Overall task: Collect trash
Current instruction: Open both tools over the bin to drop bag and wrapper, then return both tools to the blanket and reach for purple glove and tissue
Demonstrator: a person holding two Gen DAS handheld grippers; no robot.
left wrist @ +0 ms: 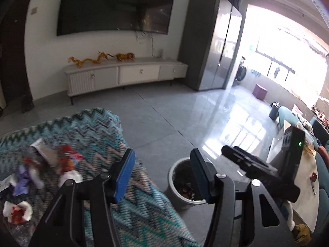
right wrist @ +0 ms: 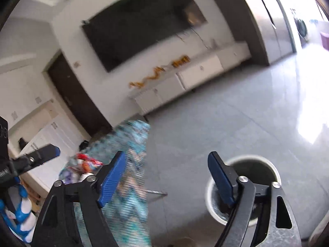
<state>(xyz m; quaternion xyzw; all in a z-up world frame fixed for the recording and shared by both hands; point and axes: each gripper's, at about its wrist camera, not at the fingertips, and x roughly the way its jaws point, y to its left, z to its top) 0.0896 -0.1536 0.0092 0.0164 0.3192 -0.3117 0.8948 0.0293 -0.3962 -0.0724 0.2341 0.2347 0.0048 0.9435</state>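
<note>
From where I stand, the left gripper (left wrist: 162,175) hangs with its two blue-padded fingers spread wide and nothing between them, above the edge of a table draped in a teal and white zigzag-patterned cloth (left wrist: 96,131). On that cloth, off to the gripper's left, lies the trash: a heap of crumpled red and orange snack wrappers (left wrist: 67,158) with a grey paper scrap against it, some purple and white crumpled pieces (left wrist: 24,179) just beside it, and a white tissue stained red (left wrist: 17,211) nearer the cloth's close edge. The motion blur hides finer detail of the pile.

On the grey tiled floor (left wrist: 164,111) just beside the table stands a round white waste bin with a dark inside (left wrist: 174,187); some orange-brown scraps lie at its bottom. The left gripper's right finger crosses the bin's mouth in its own view.

The right gripper (right wrist: 166,177) is also spread wide and holds nothing. It hovers with its right finger over the bin (right wrist: 211,197), and the cloth's corner (right wrist: 133,144) is under its left finger. The red wrappers (right wrist: 88,161) show further back on the cloth.

Against the far wall hangs a large black television (left wrist: 115,6) over a long white low cabinet (left wrist: 125,74) bearing golden dragon figurines (left wrist: 90,59). A tall grey refrigerator (left wrist: 213,45) stands to the right.
</note>
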